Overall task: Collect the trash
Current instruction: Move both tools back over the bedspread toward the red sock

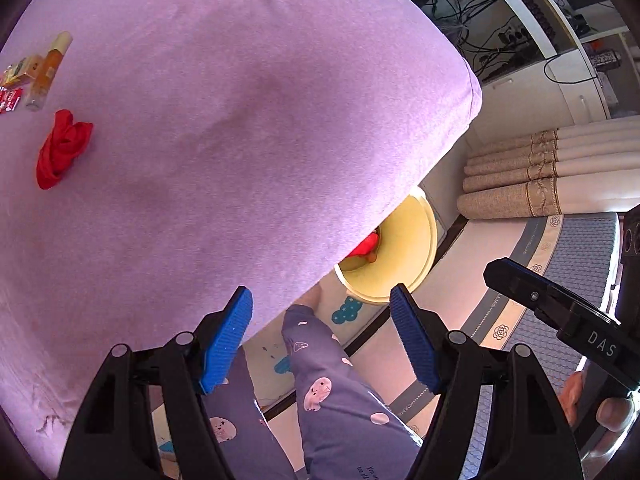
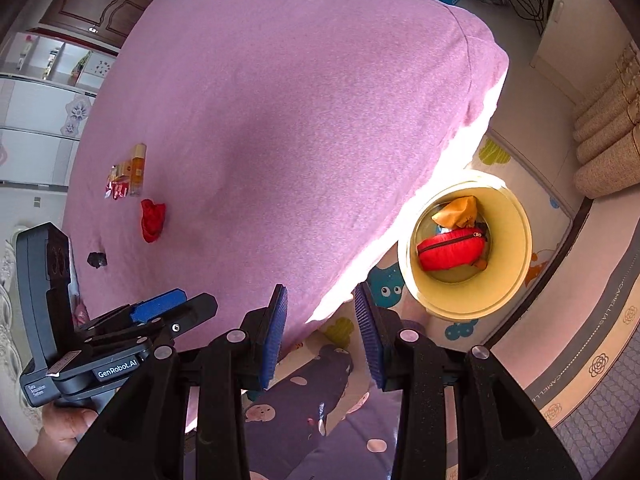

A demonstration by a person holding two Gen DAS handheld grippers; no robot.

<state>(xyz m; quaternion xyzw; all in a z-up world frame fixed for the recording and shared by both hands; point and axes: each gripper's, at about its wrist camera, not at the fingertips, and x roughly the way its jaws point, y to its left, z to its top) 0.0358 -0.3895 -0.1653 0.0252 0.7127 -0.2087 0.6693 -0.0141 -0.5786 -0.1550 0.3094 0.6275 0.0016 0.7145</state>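
Note:
On the purple bed cover [image 1: 240,120] lie a crumpled red wrapper [image 1: 64,148], an amber bottle [image 1: 48,70] and small red and yellow wrappers [image 1: 16,88]. In the right wrist view the red wrapper [image 2: 152,220] lies close to a small black scrap [image 2: 97,259], the bottle [image 2: 138,168] and the wrappers [image 2: 118,184]. A yellow bin [image 2: 516,240] stands on the floor by the bed corner. It holds a red bag [image 2: 452,248] and an orange piece [image 2: 460,210]. My left gripper [image 1: 324,336] is open and empty over the bed edge. My right gripper [image 2: 322,332] is also open and empty.
The bin [image 1: 416,232] is half hidden under the bed corner in the left wrist view. A person's leg in patterned trousers [image 1: 328,380] is below both grippers. Curtains [image 1: 540,168], a play mat [image 2: 500,160], a patterned mattress edge [image 2: 600,360] and cables [image 1: 480,20] surround the spot.

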